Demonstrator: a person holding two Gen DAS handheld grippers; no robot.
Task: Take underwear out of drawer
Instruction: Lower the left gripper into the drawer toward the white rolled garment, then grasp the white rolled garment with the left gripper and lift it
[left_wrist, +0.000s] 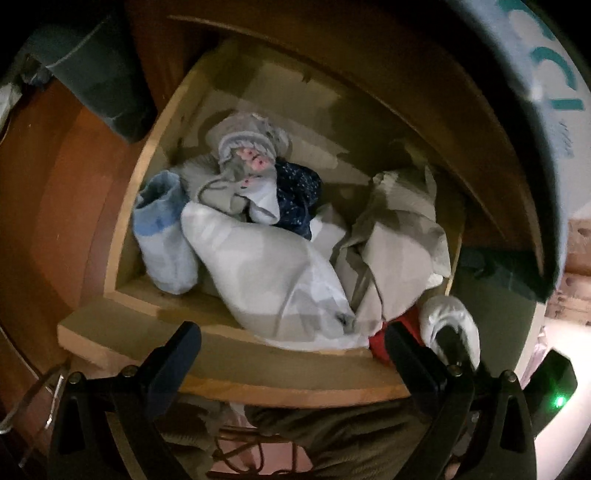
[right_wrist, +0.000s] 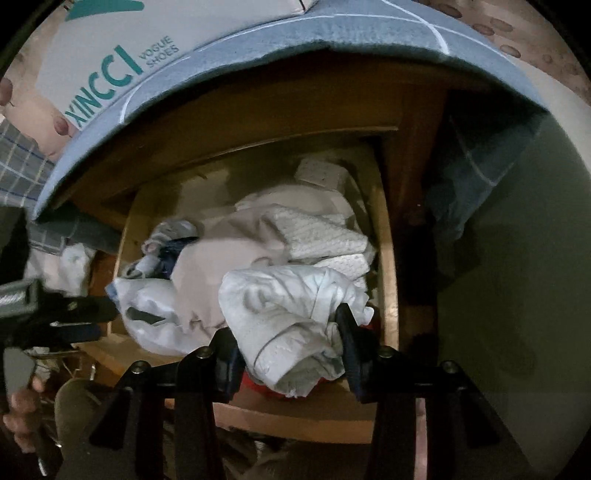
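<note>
The wooden drawer stands pulled out and is full of clothes. In the right wrist view my right gripper is shut on a crumpled white piece of underwear, held just above the drawer's front right corner. The left wrist view shows that same white bundle at the right, wrapped around a dark finger. My left gripper hangs open over the drawer's front edge with nothing between its fingers. It also shows at the left of the right wrist view as the left gripper.
Inside lie a blue-white sock roll, a grey bundle with pink dots, a navy item, pale folded cloths and something red. A shoe box sits on a blue-grey cover above. The drawer's right wall is close.
</note>
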